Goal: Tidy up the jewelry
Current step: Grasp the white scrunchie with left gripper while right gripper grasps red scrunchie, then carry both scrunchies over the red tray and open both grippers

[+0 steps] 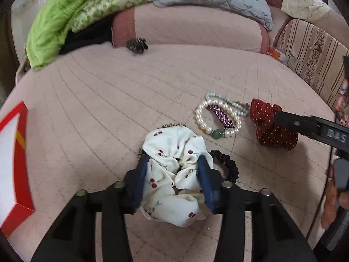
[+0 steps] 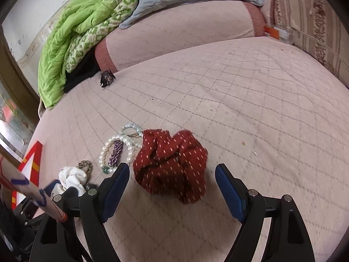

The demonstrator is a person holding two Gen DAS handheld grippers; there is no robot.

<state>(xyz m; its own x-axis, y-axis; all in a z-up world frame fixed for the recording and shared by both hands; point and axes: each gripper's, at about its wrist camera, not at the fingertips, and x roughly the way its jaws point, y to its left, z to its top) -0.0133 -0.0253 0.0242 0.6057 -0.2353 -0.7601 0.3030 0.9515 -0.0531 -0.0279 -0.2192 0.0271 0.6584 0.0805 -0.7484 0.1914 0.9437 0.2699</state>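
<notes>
Left tool (image 1: pixel 173 170): blue pads closed on the white cherry-print scrunchie (image 1: pixel 172 174), which bulges out between and below the fingers, near the front edge of the bed.
Right tool (image 2: pixel 172 187): jaws spread wide and holding nothing; the red dotted scrunchie (image 2: pixel 172 163) lies on the quilt between and just beyond the fingers, slightly blurred, not touching either pad as far as the right wrist view shows.
Pearl bracelet (image 1: pixel 214 118): flat on the bed, right of the white scrunchie and just left of the red one, with a green bead on its near side.
Purple beaded clip (image 1: pixel 222 114): lying inside the pearl loop.
Second pale bead strand (image 1: pixel 229 103): just beyond the bracelet, partly overlapping it.
Black coiled hair tie (image 1: pixel 226 163): beside the left tool's right finger, partly under the white scrunchie.
Bed (image 1: pixel 109 100): pink quilted cover.
Dark claw clip (image 1: pixel 136 44): far side, by the pink bolster.
Green quilt (image 1: pixel 65 15): heaped at the far left.
Red-bordered box (image 1: pixel 17 163): left edge of the bed.
</notes>
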